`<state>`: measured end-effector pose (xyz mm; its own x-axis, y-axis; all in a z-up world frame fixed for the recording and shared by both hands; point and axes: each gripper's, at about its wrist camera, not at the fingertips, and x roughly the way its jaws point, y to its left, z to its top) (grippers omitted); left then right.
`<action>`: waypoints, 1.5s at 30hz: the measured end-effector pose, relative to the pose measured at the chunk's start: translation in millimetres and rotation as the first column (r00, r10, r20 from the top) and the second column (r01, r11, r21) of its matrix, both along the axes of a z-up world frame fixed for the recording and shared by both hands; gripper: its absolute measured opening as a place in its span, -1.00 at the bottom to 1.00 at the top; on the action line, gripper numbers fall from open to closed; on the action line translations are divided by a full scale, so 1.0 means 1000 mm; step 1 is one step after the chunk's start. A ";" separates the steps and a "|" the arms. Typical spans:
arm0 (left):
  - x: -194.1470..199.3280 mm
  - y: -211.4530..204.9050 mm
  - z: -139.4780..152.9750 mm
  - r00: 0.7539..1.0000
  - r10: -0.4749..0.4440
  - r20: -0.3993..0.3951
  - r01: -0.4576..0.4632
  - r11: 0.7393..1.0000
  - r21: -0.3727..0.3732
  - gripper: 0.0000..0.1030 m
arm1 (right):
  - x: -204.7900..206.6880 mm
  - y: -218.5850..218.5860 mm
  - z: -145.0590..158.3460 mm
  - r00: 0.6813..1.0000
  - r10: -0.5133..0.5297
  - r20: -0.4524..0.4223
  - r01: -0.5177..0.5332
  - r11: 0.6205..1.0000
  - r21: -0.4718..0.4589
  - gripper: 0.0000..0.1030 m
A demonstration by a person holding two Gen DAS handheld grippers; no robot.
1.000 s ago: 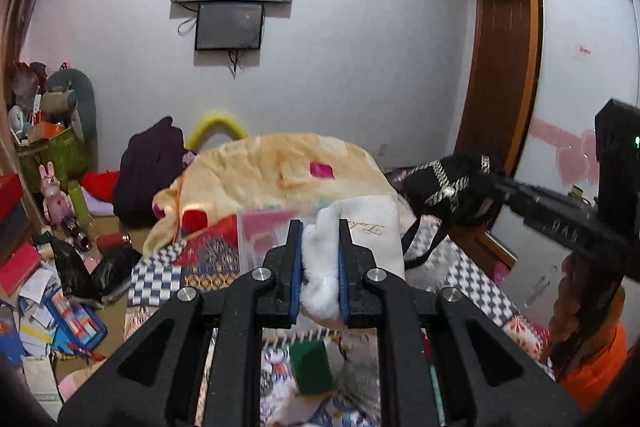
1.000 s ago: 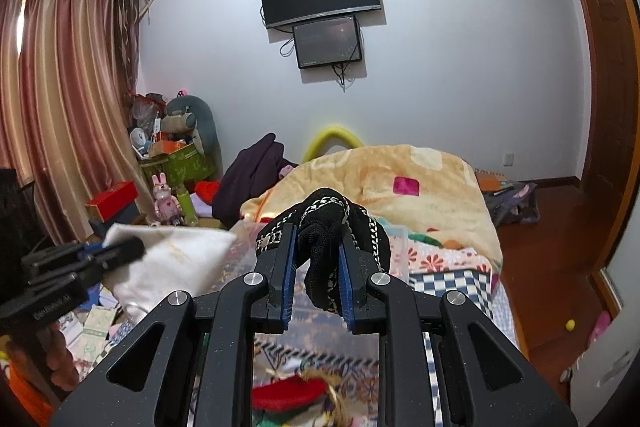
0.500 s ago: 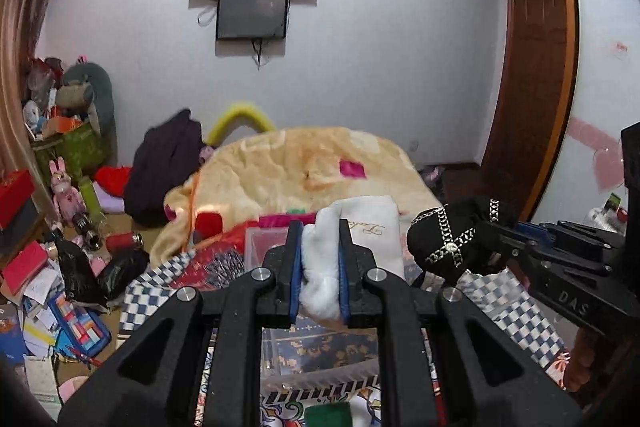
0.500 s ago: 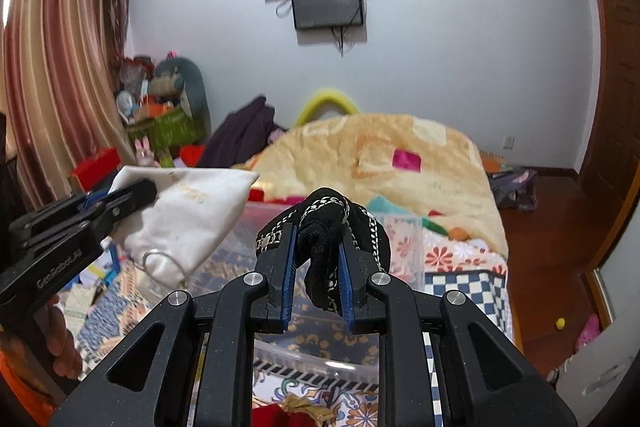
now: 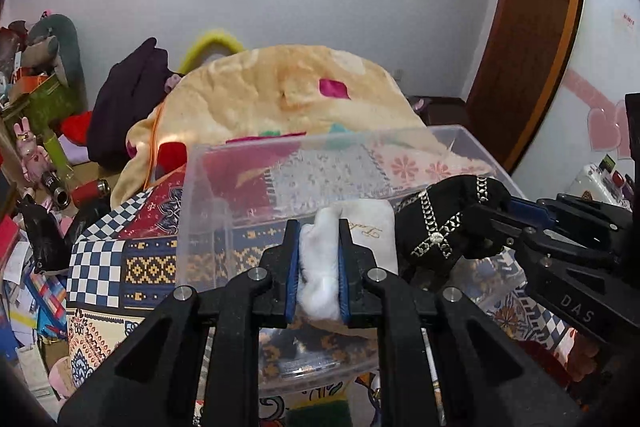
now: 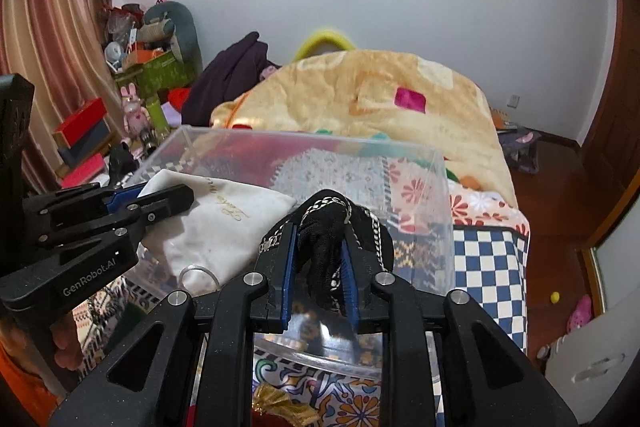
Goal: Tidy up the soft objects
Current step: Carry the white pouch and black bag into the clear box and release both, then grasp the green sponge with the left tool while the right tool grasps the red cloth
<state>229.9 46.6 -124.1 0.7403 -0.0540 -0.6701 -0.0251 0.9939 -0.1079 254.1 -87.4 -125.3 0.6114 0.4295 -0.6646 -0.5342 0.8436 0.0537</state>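
My left gripper (image 5: 319, 239) is shut on a white cloth pouch (image 5: 360, 239) and holds it over the clear plastic bin (image 5: 208, 195) on the bed. My right gripper (image 6: 320, 239) is shut on a black pouch with silver chain trim (image 6: 320, 251), also over the bin (image 6: 436, 195). In the left wrist view the black pouch (image 5: 436, 223) hangs just right of the white one. In the right wrist view the white pouch (image 6: 224, 223) sits left of the black one, held by the left gripper (image 6: 160, 199).
The bin rests on a patchwork bedspread (image 5: 104, 267). A peach blanket (image 5: 280, 91) is heaped behind it. Toys, boxes and papers clutter the floor at left (image 5: 36, 187). A wooden door (image 5: 528, 39) stands at right.
Both grippers have moved forward and down with their pouches, from above the bed to over the clear bin. The two pouches have come close together.
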 end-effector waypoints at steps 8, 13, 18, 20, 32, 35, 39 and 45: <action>-0.011 0.004 0.006 1.000 0.008 0.004 -0.008 1.000 0.001 -0.05 | -0.014 -0.009 0.010 1.000 0.013 0.025 -0.014 1.000 0.028 -0.07; -0.034 0.006 0.028 0.998 -0.005 0.063 0.005 1.000 0.004 0.19 | -0.031 -0.014 0.029 0.996 0.008 0.094 -0.013 0.999 0.050 0.14; -0.065 0.004 0.053 0.991 -0.017 0.132 0.015 1.000 0.020 0.41 | -0.052 -0.025 0.046 0.986 0.008 0.167 -0.022 0.996 0.083 0.40; -0.075 0.003 0.059 0.988 -0.026 0.152 0.023 1.000 0.021 0.54 | -0.061 -0.032 0.050 0.982 0.010 0.187 -0.029 0.994 0.101 0.55; -0.133 -0.001 0.048 0.990 -0.052 0.134 0.043 0.997 0.069 0.88 | -0.094 -0.044 0.021 0.990 0.049 0.131 -0.062 0.993 0.096 0.63; -0.140 0.002 0.034 0.994 -0.042 0.102 0.039 0.999 0.033 0.88 | -0.104 -0.048 0.006 0.993 0.058 0.100 -0.067 0.994 0.090 0.63; -0.143 0.003 0.010 0.998 -0.030 0.052 0.030 1.000 0.001 0.88 | -0.107 -0.048 -0.011 0.996 0.075 0.045 -0.078 0.995 0.069 0.63; -0.139 -0.004 -0.021 0.999 -0.038 -0.007 0.038 0.998 -0.046 0.80 | -0.092 -0.046 -0.033 0.997 0.073 -0.026 -0.071 0.995 0.073 0.63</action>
<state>90.5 42.7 -144.7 0.7318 -0.1132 -0.6720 0.0117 0.9881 -0.1537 162.5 -133.5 -158.4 0.5584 0.5186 -0.6475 -0.5905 0.7967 0.1289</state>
